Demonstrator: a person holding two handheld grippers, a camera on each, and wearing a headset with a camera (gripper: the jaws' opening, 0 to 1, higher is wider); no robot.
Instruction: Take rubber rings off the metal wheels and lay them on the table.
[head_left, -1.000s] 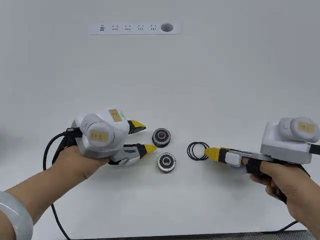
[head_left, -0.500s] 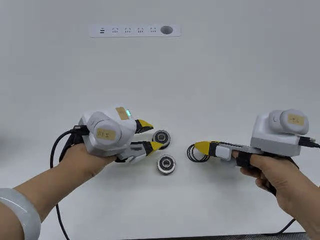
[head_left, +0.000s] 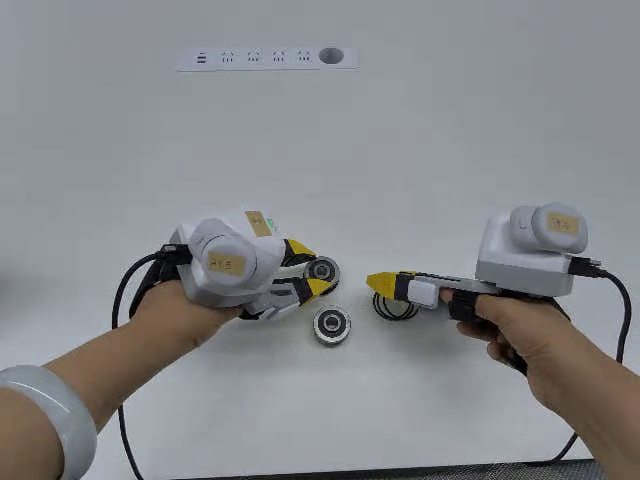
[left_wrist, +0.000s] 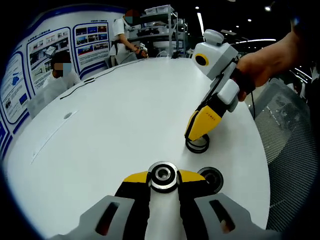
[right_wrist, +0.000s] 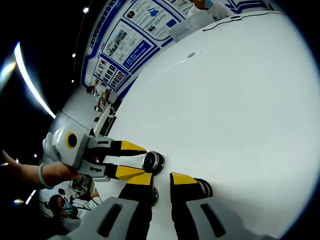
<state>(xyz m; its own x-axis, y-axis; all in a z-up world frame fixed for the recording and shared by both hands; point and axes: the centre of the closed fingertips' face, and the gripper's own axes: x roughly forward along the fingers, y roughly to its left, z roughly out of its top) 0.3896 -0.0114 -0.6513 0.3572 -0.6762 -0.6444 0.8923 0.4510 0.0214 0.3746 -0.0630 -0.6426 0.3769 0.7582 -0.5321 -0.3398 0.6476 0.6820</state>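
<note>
Two metal wheels lie mid-table. My left gripper has its yellow-tipped jaws on both sides of the far wheel, shut on it; the left gripper view has that wheel filling the gap between the tips. The near wheel lies free just in front. Black rubber rings sit in a small stack to the right. My right gripper hovers over the rings, pointing left at the held wheel, jaws a narrow gap apart with nothing between them. From its own view the left gripper and held wheel lie ahead.
A white power strip lies at the table's far side. A black cable trails from the left gripper, another from the right. The table's front edge runs along the bottom. People stand at the table's far end.
My left gripper slid right and its jaws closed around the far wheel. My right gripper moved left, from beside the rings to above them, closer to the wheels.
</note>
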